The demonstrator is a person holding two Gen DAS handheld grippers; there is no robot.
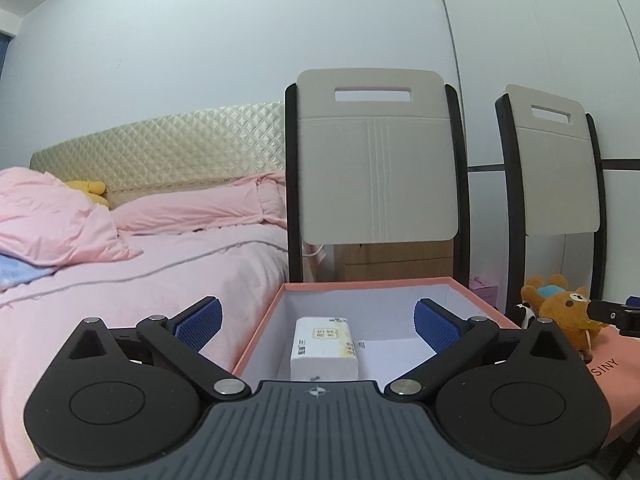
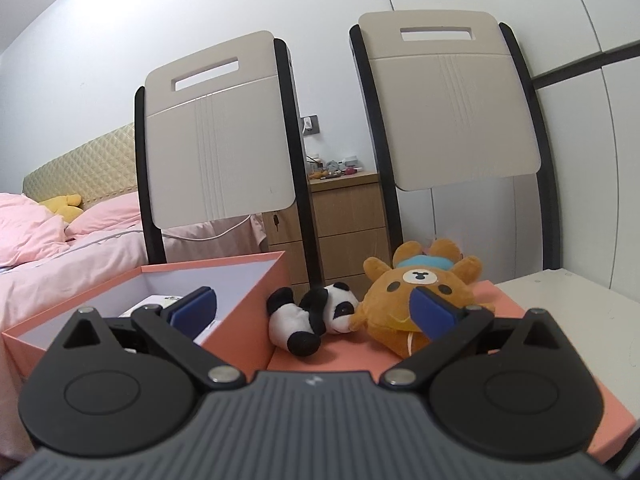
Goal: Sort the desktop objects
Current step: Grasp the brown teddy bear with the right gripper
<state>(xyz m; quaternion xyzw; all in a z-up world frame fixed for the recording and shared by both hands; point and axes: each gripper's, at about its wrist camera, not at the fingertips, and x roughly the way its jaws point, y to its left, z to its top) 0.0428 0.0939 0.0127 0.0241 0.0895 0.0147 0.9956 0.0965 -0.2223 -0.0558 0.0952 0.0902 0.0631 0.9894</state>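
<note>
Here both hand-held grippers gape empty: the left hand-held gripper over the box holding a tissue pack, the right hand-held gripper near the panda and bear

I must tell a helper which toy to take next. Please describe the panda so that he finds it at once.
Find the open pink box; beside it lies its flat pink lid, with two soft toys on it. The panda lies on its side between the box wall and the brown bear, its face against the bear. It is the smaller toy and the only black-and-white one.
</note>
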